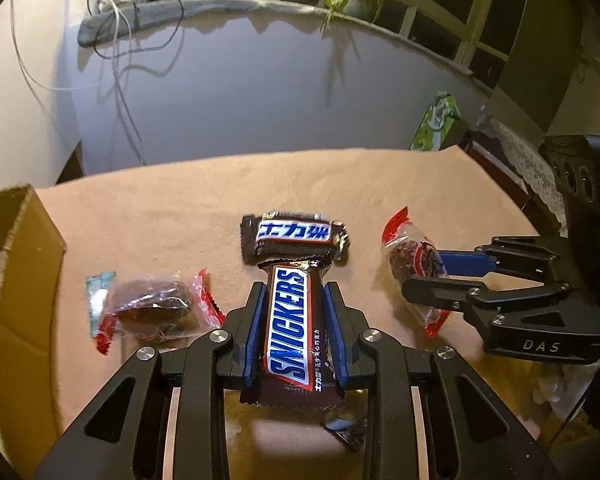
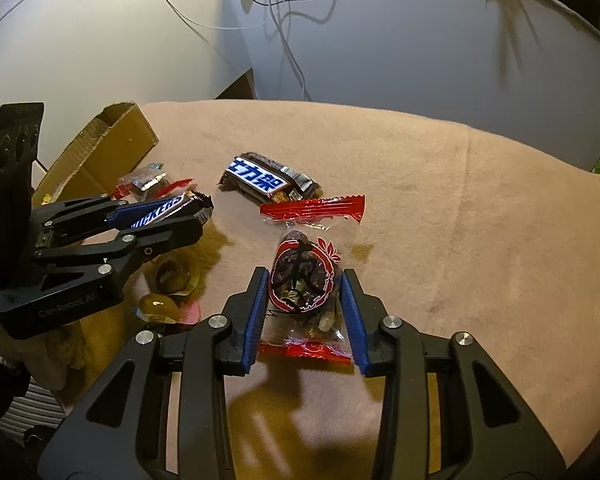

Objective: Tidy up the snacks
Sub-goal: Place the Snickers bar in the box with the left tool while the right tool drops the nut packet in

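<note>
The left tongs (image 1: 294, 292) clamp a bar lettered "SNICKERS" (image 1: 291, 328) above the tabletop (image 1: 180, 216), its tip over a second bar (image 1: 294, 236) printed in Chinese characters. The right tongs (image 2: 306, 276), marked "DAS", pinch a red-trimmed clear snack packet (image 2: 304, 280). A cardboard box (image 1: 24, 264) sits at left.

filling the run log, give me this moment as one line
left gripper: shut on snickers | right gripper: shut on date pack | box: left | second snickers: on cloth
</note>
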Demonstrator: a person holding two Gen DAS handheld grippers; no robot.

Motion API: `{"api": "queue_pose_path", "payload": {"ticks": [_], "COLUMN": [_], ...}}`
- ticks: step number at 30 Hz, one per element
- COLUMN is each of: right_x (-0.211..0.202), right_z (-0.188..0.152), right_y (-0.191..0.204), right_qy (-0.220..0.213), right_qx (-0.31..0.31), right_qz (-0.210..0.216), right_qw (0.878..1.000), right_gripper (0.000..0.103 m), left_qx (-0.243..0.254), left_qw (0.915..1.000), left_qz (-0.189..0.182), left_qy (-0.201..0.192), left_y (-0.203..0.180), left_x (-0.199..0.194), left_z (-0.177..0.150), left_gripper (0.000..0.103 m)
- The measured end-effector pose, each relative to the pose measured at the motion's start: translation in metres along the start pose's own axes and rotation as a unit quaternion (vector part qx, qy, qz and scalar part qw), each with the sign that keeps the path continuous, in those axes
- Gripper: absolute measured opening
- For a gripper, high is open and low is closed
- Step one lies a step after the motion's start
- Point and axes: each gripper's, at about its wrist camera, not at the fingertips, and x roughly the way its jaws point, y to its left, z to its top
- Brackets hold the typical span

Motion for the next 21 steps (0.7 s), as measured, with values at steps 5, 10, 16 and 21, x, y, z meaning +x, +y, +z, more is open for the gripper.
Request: {"api": "queue_pose_path", "payload": {"ticks": [5, 10, 16, 21], "right_x": [-0.017, -0.030, -0.039, -0.036], "right_z": [0.002, 0.007, 0.019, 0.030], "right_y": [0.008, 0.021, 0.049, 0.079], "right_qy": [-0.015, -0.027, -0.040, -0.047], "right_qx": [-0.003, -0.014, -0.031, -0.046], "right_qz": [0.003, 0.005, 0.014, 0.026], "right_qw": [1.000, 1.000, 0.999, 0.998], "right_gripper": [0.037, 0.037, 0.037, 0.037], "left_qx": [0.003, -0.002, -0.018, -0.034], "left_qw": [0.9997, 0.9991, 0.9977, 0.9960], "left_qz": [-0.001, 0.001, 0.011, 0.033], "left_qy": [-0.024, -0.042, -0.064, -0.077], "left_y": [-0.002, 0.004, 0.025, 0.048], "left_x": [-0.022, -0.041, -0.069, -0.091], "left_z": [0.001, 0.001, -0.004, -0.011], "left_gripper": [0.027, 0.027, 0.027, 0.027]}}
